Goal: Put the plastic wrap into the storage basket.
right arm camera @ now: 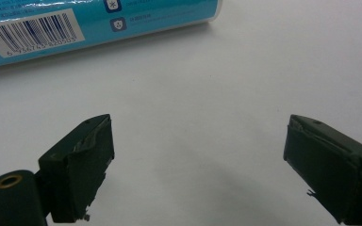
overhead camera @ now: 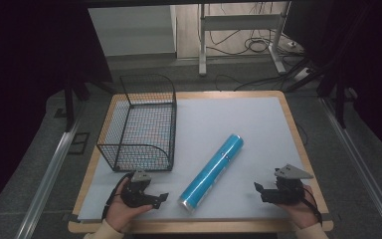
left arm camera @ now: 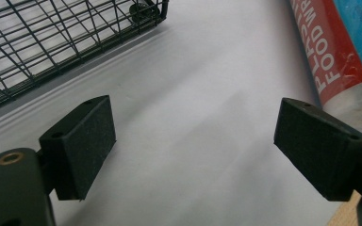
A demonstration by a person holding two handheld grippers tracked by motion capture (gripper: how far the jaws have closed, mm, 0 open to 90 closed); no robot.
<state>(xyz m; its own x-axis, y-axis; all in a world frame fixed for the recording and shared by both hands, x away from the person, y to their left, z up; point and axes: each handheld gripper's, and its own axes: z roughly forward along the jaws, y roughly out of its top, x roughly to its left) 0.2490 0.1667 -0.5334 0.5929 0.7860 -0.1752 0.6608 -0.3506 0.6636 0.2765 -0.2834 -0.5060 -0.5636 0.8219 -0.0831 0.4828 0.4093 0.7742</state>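
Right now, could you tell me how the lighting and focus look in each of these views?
High view: the table is evenly lit while the surroundings fall very dark; the blue roll shows a slight sheen. Left gripper view: the wire basket and the roll's lettering are fairly sharp, and soft shadows lie under the jaws. Right gripper view: glare streaks along the roll's top edge, but the barcode stays legible.

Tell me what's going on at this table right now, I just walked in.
A person sits at the table with a handheld gripper in each hand, and nothing is picked up yet. The left gripper and the right gripper both rest low near the table's front edge with jaws open and empty. Between them lies a blue roll of food wrap, flat and at a diagonal. A black wire basket stands empty toward the back left.
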